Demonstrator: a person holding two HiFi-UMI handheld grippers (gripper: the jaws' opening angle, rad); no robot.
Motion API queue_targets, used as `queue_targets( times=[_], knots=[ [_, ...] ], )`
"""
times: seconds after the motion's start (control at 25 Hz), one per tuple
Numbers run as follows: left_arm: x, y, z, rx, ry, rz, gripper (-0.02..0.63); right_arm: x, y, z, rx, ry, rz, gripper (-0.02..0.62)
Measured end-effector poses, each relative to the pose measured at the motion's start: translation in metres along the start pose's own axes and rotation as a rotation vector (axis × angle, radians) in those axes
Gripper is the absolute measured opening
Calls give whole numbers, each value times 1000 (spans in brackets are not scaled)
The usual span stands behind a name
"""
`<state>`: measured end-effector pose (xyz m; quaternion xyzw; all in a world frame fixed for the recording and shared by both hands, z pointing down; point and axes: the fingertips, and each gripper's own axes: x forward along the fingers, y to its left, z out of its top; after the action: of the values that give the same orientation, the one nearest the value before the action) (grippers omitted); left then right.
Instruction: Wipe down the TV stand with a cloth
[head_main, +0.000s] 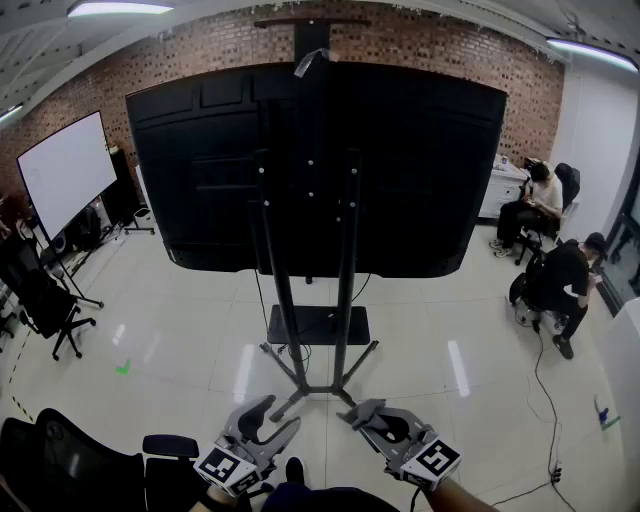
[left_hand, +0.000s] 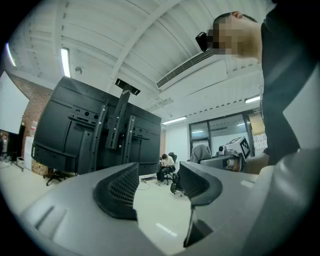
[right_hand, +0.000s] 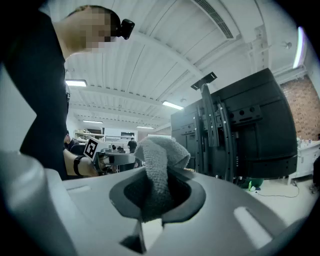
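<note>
The TV stand (head_main: 343, 300) rises ahead of me in the head view on two black posts, with splayed legs on the floor. It carries a large black TV (head_main: 420, 170), seen from the back. My left gripper (head_main: 275, 415) is low at the left, short of the stand's legs, and it is open with nothing between its fingers (left_hand: 117, 192). My right gripper (head_main: 362, 410) is beside it, shut on a grey cloth (right_hand: 159, 165) that sticks up from the jaws. In both gripper views the stand (left_hand: 122, 120) (right_hand: 212, 130) is some way off.
A black plate (head_main: 318, 325) lies at the stand's base. Office chairs (head_main: 45, 300) and a whiteboard (head_main: 65, 170) stand at the left, and another chair (head_main: 70, 465) is close at the bottom left. Two seated people (head_main: 560, 280) are at the right. A cable (head_main: 545, 400) runs over the floor.
</note>
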<state>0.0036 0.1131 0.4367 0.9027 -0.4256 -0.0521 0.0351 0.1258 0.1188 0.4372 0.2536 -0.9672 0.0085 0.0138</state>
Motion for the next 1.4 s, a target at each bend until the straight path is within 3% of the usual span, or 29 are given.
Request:
queue_targets(
  times=[0.28,0.6,0.88,1.16,1.4],
  knots=[
    [27,46,8,20,-22,-40,278,46,-30,6,-24,-6,-19,38],
    [64,130,35,55,-48,-128,278,125,-80,27,-51,-28,-95,38],
    [90,182,57,93,-70,-221,280,185,-105,55,-139,-58,-145,38],
    [116,206,77,117,-110,-263,285,214,-131,69,-189,-59,-167,38],
    [131,212,94,181,-96,-278,285,225,-152,107,-310,-79,-153,38]
  ],
)
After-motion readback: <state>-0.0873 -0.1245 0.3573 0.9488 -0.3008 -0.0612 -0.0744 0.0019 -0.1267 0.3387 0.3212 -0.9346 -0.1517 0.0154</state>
